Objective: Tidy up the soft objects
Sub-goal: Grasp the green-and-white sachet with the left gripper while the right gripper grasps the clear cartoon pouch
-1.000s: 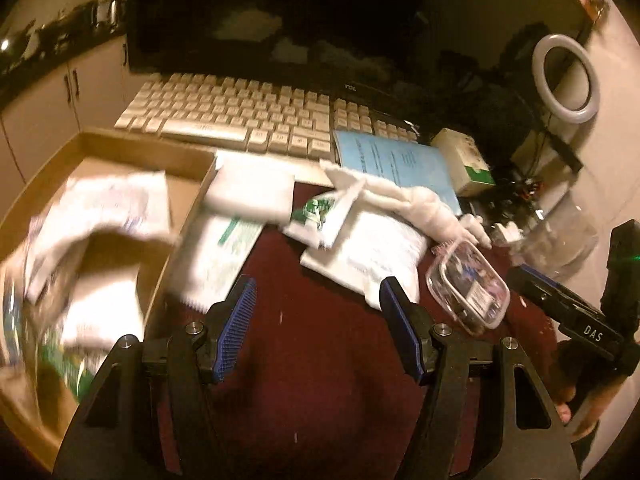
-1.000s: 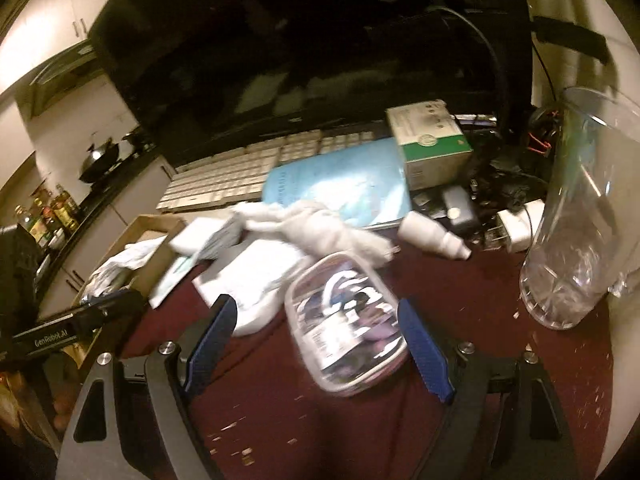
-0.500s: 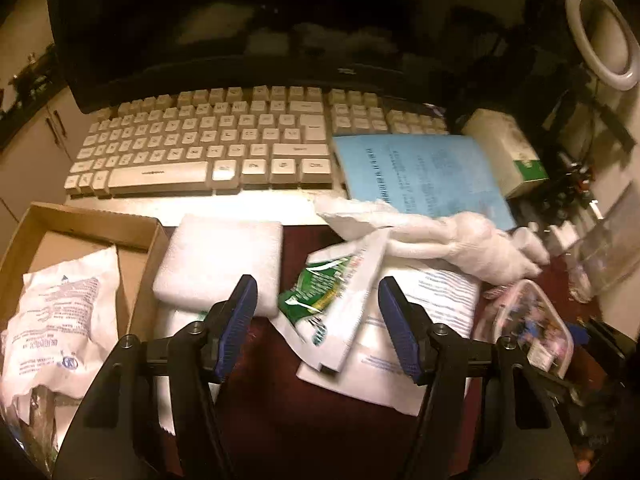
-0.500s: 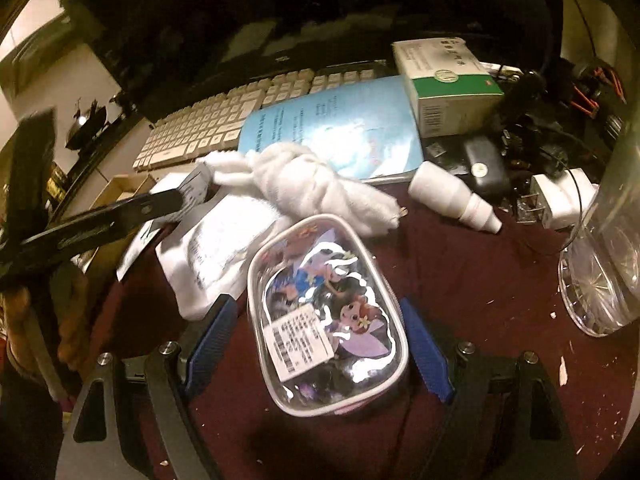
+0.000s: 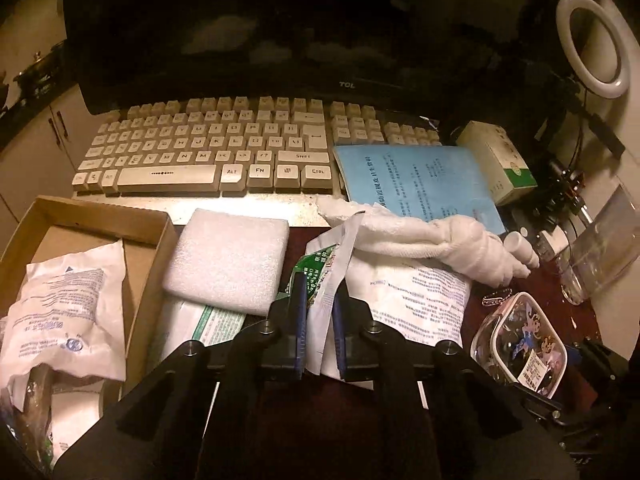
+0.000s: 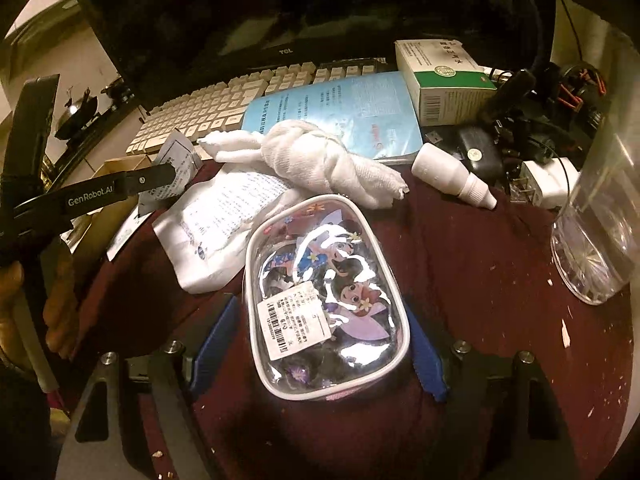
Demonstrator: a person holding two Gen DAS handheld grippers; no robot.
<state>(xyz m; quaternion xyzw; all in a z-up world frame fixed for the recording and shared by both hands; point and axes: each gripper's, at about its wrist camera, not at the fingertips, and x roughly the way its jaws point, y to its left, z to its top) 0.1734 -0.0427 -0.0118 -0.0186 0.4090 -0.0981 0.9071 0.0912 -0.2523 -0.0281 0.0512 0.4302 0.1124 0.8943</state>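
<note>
My left gripper (image 5: 319,320) is closing its jaws, and the blue pads pinch a green-and-white packet (image 5: 326,280) that stands up between them. It lies beside a white foam pad (image 5: 228,260) and on a white printed bag (image 5: 412,300). A rolled white towel (image 5: 440,248) rests behind them. To the left, a cardboard box (image 5: 152,264) holds another white bag (image 5: 68,308). My right gripper (image 6: 320,344) is open, with a clear cartoon-print pouch (image 6: 324,280) lying between its fingers on the dark red cloth. In the right wrist view the left gripper (image 6: 160,178) holds the packet (image 6: 176,160) at the far left.
A cream keyboard (image 5: 208,148) and a dark monitor (image 5: 280,32) fill the back. A blue booklet (image 5: 416,180), a green-and-white carton (image 5: 500,160), a white dropper bottle (image 6: 452,176), cables and a glass vase (image 6: 600,220) crowd the right. A ring light (image 5: 592,40) stands behind.
My left gripper swung right from the box over the packet and closed on it. My right gripper sank lower, so the pouch now lies between its fingers.
</note>
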